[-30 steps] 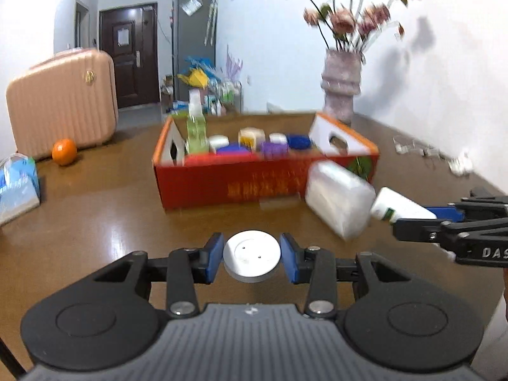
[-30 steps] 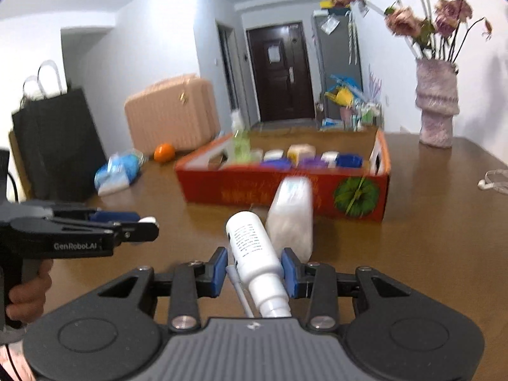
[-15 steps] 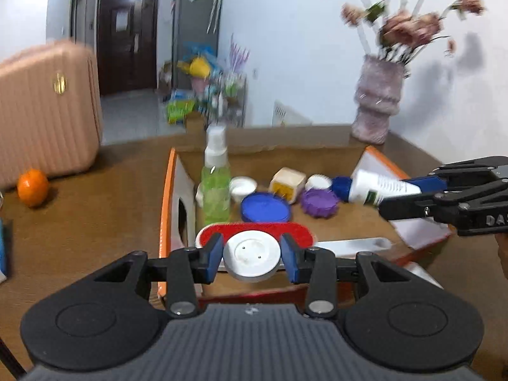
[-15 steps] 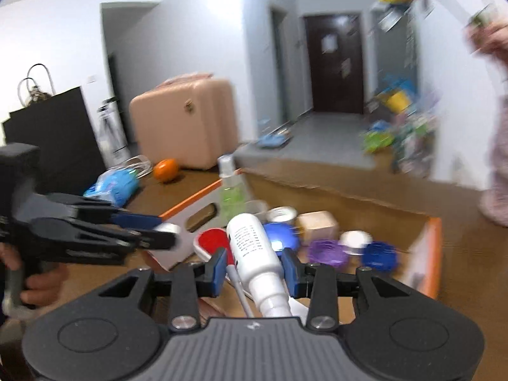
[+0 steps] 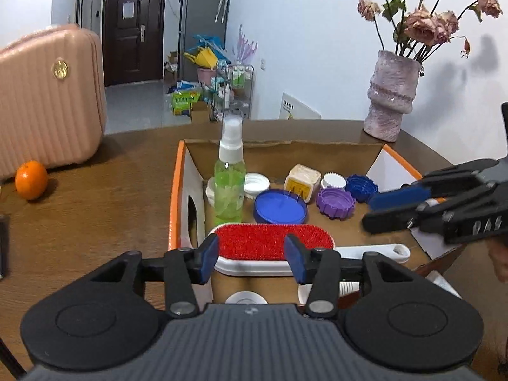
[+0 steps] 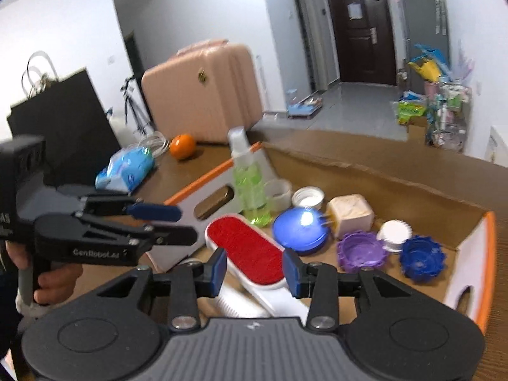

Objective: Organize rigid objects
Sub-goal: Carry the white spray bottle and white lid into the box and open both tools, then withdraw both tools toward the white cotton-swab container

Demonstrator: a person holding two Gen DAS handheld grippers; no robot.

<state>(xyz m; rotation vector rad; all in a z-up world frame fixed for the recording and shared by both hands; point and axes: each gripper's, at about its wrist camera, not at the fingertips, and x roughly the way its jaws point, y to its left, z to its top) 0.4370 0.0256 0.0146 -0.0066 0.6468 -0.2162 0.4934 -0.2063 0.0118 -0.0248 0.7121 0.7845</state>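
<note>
A: Low centre of the left wrist view, left gripper (image 5: 250, 262) hangs over the near end of the box (image 5: 175, 209), fingers spread, nothing between them. White disc (image 5: 244, 298) lies under it on the box floor, half hidden by the gripper body.

B: Noted. Right gripper (image 6: 255, 273)?

A: Also spread wide and empty, low centre of its own view, above the red brush (image 6: 246, 249). In the left view it enters from the right edge, over the right end of the box.

B: White bottle?

A: Only a ribbed white piece (image 6: 236, 308) shows below the right gripper, beside the brush handle. Cannot tell for sure what it is.

B: Box contents, left view?

A: Spray bottle (image 5: 230, 177) upright at centre, near the left wall. Blue lid (image 5: 280, 209) just right of it. Purple cap (image 5: 336, 203) and dark blue cap (image 5: 362, 188) further right, nearly touching. Cream cube (image 5: 301, 182) and white caps behind them. Brush spans the near part, handle pointing right.

B: Outside the box?

A: Orange (image 5: 31, 180) at mid left on the table, pink suitcase (image 5: 47, 108) behind it. Vase (image 5: 392, 104) with dried flowers at upper right.
</note>
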